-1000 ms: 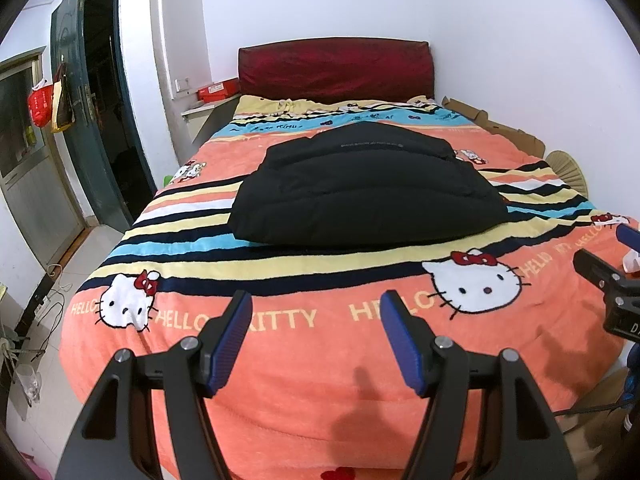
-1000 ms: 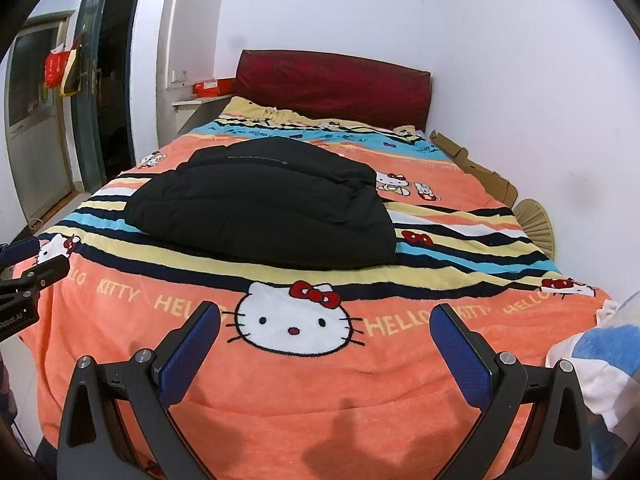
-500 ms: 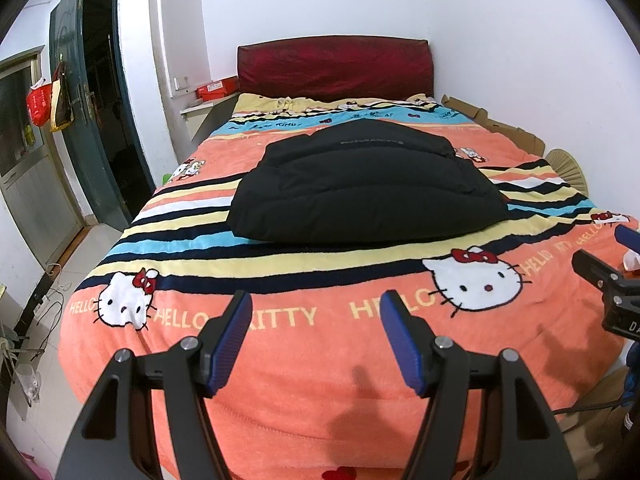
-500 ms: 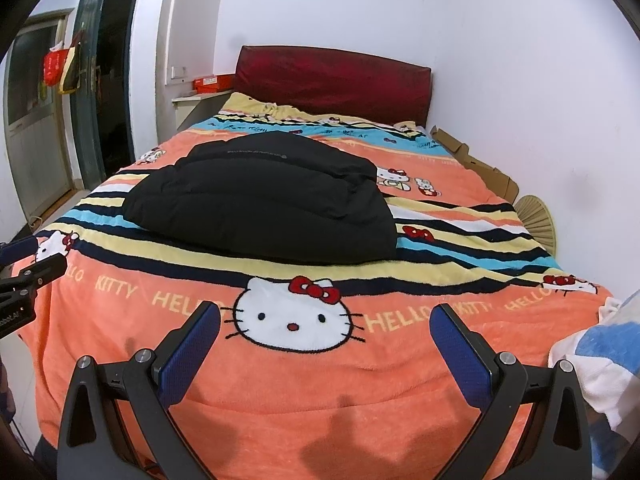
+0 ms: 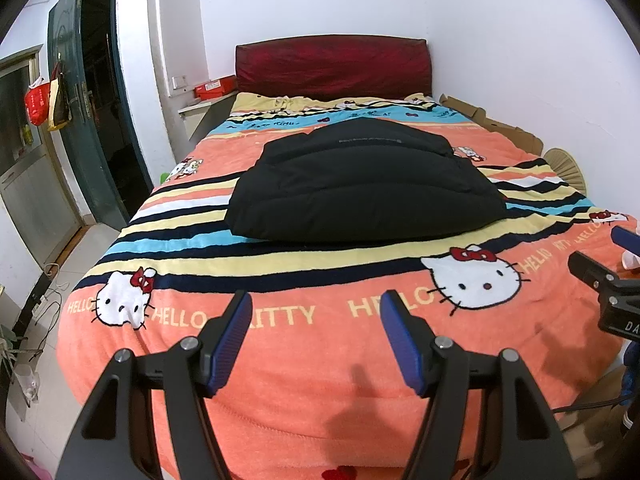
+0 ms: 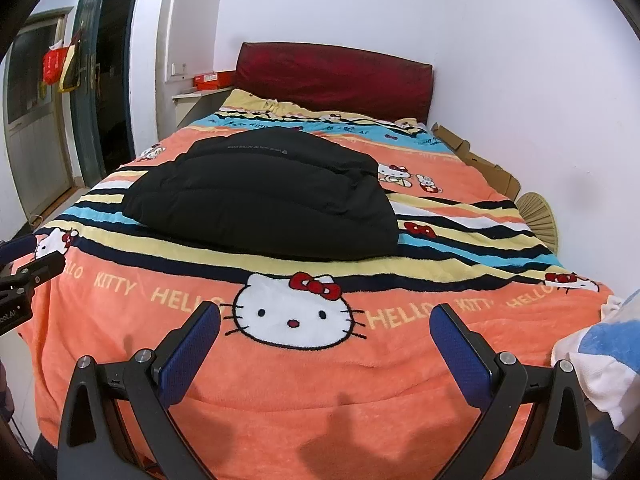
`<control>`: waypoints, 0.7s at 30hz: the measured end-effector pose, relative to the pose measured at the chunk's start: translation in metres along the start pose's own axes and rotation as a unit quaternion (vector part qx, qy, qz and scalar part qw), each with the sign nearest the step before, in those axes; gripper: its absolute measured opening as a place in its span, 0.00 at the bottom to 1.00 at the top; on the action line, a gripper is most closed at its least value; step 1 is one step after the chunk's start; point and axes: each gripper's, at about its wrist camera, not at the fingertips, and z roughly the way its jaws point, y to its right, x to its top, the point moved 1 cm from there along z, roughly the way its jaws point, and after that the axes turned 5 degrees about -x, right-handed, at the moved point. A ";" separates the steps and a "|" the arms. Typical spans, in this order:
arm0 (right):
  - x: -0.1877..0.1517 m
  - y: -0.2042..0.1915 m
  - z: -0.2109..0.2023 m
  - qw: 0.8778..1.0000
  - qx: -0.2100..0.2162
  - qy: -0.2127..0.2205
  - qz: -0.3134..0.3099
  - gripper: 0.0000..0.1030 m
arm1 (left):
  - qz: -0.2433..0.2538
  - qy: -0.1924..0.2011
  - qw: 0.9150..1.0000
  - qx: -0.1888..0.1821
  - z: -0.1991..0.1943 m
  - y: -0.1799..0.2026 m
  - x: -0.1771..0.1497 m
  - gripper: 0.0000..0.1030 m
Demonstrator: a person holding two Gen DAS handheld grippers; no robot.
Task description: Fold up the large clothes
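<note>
A black padded jacket [image 5: 362, 184] lies folded in a compact bundle on the middle of the bed; it also shows in the right wrist view [image 6: 268, 196]. My left gripper [image 5: 316, 312] is open and empty, held above the foot of the bed, well short of the jacket. My right gripper [image 6: 325, 322] is open wide and empty, also over the foot of the bed. The right gripper shows at the right edge of the left wrist view [image 5: 608, 280]; the left gripper shows at the left edge of the right wrist view [image 6: 28, 276].
The bed carries an orange striped Hello Kitty blanket [image 5: 280, 360] and a dark red headboard [image 5: 332, 66]. A white wall runs along the right. An open doorway [image 5: 100, 120] is on the left. A blue and white cloth [image 6: 604, 360] lies at the right.
Both views have shifted slightly, with the bed and jacket appearing a little higher. The jacket has not moved and both grippers stay open.
</note>
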 end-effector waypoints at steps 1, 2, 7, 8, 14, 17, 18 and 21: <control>0.000 0.001 0.000 1.000 0.000 0.000 0.000 1.00 | 0.000 0.000 1.000 0.000 0.000 0.000 0.000 0.63; 0.000 0.000 0.000 1.000 0.000 0.000 0.000 1.00 | 0.000 0.000 1.000 0.000 0.000 0.000 -0.001 0.63; -0.001 0.000 0.001 1.000 0.001 -0.002 0.001 1.00 | 0.000 0.000 1.000 -0.001 0.000 0.000 -0.001 0.63; -0.001 0.000 0.001 1.000 0.001 -0.002 0.001 1.00 | 0.000 0.000 1.000 0.000 0.000 0.000 -0.001 0.63; -0.002 0.000 0.002 1.000 0.001 -0.002 0.002 1.00 | -0.001 0.000 1.000 0.002 0.000 0.000 -0.002 0.63; -0.002 -0.001 0.002 1.000 0.002 -0.002 0.001 1.00 | 0.001 0.000 1.000 0.001 0.000 0.000 -0.001 0.63; -0.003 -0.001 0.002 1.000 0.002 -0.002 0.000 1.00 | 0.001 0.000 1.000 0.001 0.000 -0.001 0.000 0.63; -0.003 -0.002 0.002 1.000 0.002 -0.001 -0.001 1.00 | 0.003 -0.002 1.000 0.000 0.002 0.000 -0.005 0.63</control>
